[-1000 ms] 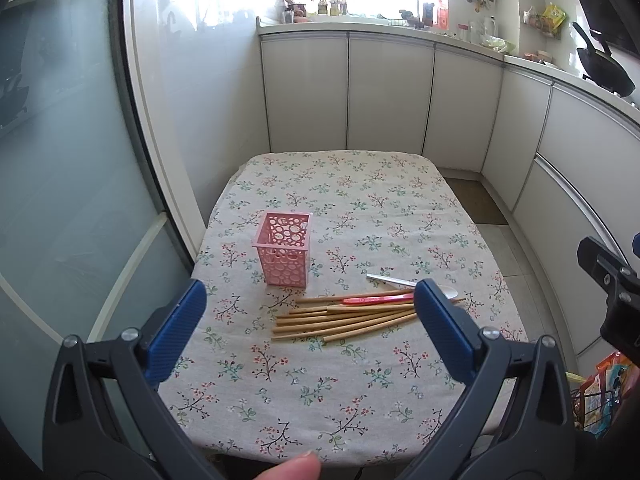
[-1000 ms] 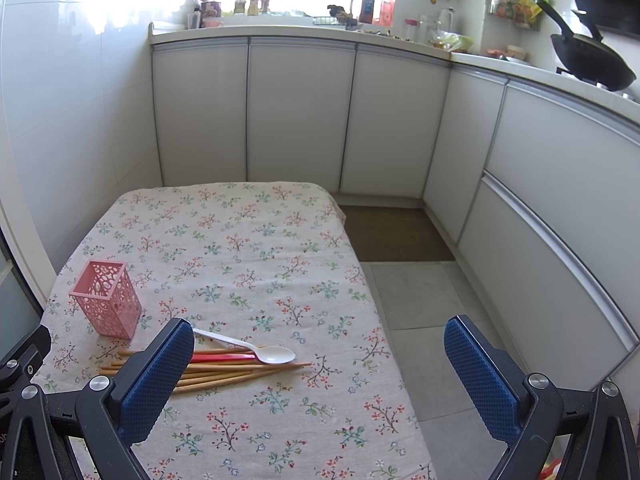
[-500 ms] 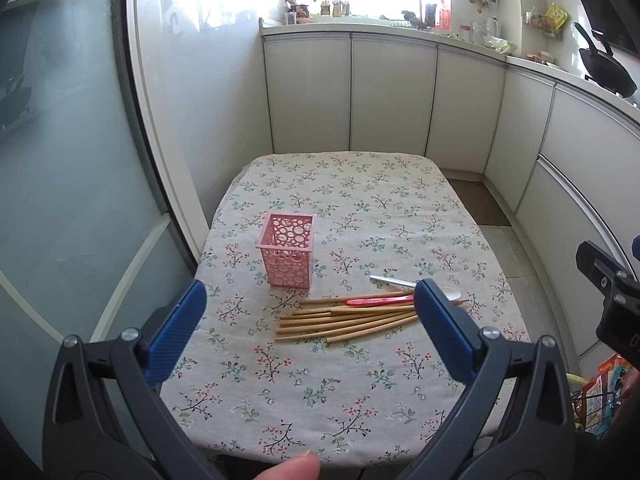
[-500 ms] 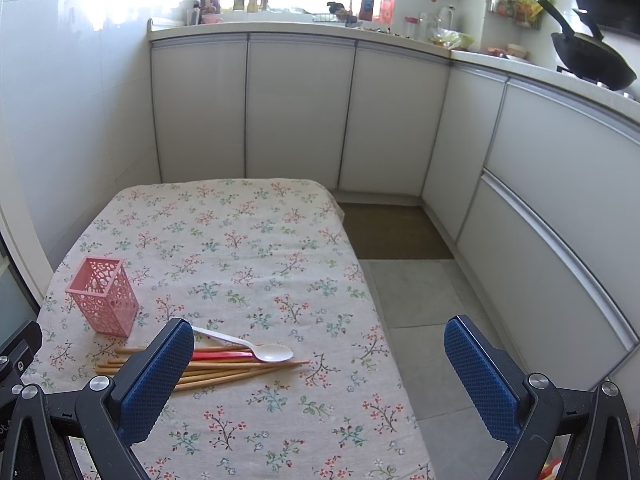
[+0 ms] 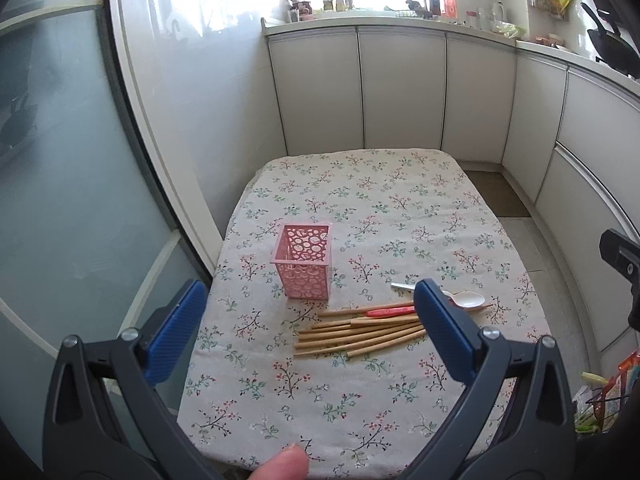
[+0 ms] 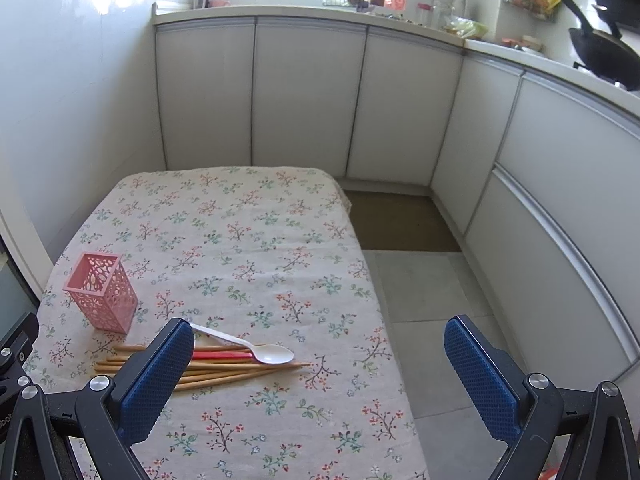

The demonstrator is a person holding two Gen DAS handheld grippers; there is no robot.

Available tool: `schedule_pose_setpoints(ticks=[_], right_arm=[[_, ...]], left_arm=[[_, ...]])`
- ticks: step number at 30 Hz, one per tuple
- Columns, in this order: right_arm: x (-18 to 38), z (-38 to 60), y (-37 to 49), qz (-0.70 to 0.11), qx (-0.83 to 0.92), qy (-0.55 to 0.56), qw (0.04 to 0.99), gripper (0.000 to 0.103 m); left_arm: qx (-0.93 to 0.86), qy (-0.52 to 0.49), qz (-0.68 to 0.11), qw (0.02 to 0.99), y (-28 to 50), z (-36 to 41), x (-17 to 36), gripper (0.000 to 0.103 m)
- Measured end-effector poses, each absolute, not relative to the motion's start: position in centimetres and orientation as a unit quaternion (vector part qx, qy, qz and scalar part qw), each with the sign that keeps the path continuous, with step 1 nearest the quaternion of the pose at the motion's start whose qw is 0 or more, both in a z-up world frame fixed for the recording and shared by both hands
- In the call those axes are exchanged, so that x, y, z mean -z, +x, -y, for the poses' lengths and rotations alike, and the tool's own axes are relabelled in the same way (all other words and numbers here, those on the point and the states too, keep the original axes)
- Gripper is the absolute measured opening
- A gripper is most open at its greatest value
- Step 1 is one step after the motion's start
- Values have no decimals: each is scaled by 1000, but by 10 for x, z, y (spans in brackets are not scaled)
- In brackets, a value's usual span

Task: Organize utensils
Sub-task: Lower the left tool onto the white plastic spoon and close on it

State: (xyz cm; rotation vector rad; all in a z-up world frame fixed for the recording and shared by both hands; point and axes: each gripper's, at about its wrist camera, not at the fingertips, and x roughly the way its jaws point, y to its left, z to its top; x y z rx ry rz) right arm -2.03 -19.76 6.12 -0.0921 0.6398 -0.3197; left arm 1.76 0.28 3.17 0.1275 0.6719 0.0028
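A pink perforated holder (image 5: 303,266) stands upright on the floral tablecloth; it also shows in the right wrist view (image 6: 102,292). To its right lie several wooden chopsticks (image 5: 356,334), a red utensil (image 5: 390,312) and a white plastic spoon (image 5: 466,299). In the right wrist view the chopsticks (image 6: 240,370), red utensil (image 6: 224,355) and spoon (image 6: 256,350) lie in one pile. My left gripper (image 5: 310,328) is open and empty, held above the near part of the table. My right gripper (image 6: 320,376) is open and empty, above the table's right edge.
The table (image 5: 360,184) stands against a white wall and a glass sliding door (image 5: 60,200) on the left. White kitchen cabinets (image 6: 308,100) run along the back and right. Grey floor tiles (image 6: 432,320) and a brown mat (image 6: 400,220) lie to the right.
Both grippers have shifted slightly; the holder and utensils sit a little further right in the left view. Nothing on the table has moved and both grippers remain open.
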Motion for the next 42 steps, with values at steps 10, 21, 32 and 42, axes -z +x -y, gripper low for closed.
schedule_pose_setpoints(ticks=[10,21,32,42], right_arm=[[-57,217,44,-362,113,-55,924,103],[21,291,99,-475,115,29,872,94],[68,354,109,-532,114,94,833,80],[73,390,97,-530,142,110,828,80]], left_arm=[[91,84,-387,914,74,20,-23,103],[179,110,-498,842,141,70,58,71],[319,179,-529,766,149,161,120,55],[342,231,-531,740,137,213,148,36]])
